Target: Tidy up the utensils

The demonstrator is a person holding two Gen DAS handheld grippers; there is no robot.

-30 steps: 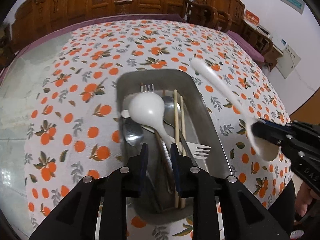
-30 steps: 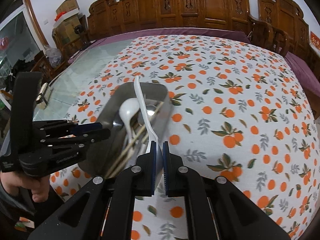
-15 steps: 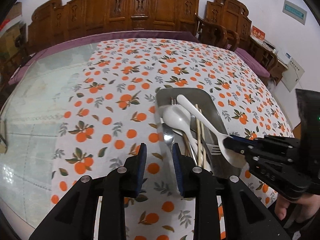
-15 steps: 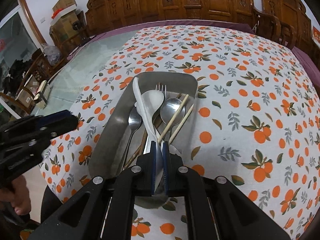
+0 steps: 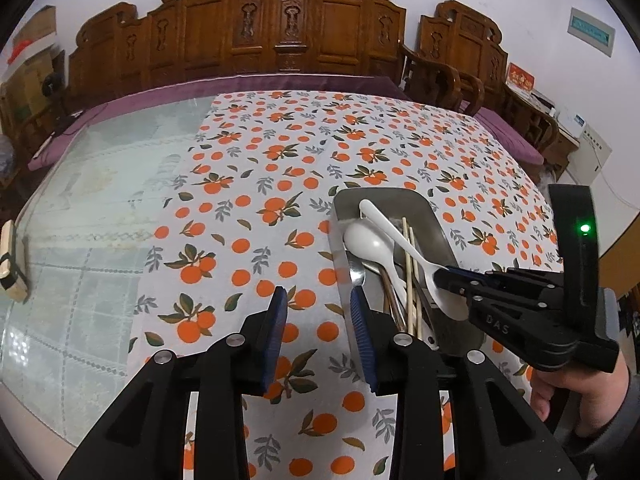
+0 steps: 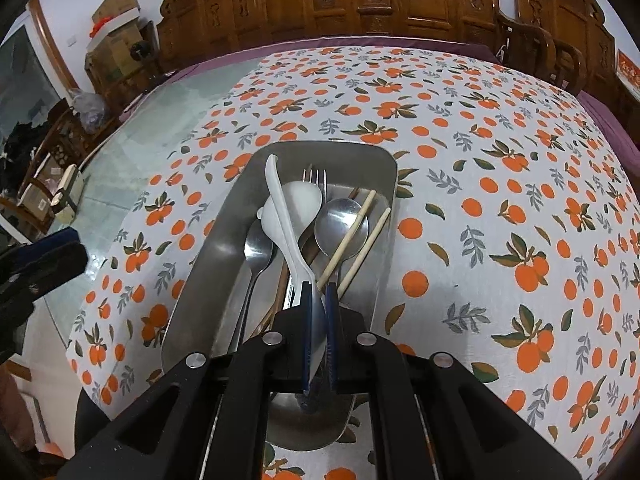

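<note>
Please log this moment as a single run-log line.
right claw: shut on white plastic spoon over metal tray | left claw: open, empty, jaws just opening

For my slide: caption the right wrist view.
Right gripper holds a white plastic spoon over the utensil-filled metal tray.

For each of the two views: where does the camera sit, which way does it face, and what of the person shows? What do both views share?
Left wrist: on the left gripper, facing down over the tablecloth beside the tray; a hand shows.
Right wrist: on the right gripper, looking down into the tray; its fingers clamp the white spoon.
Shared: tray, white spoon, chopsticks, each other's gripper.
</note>
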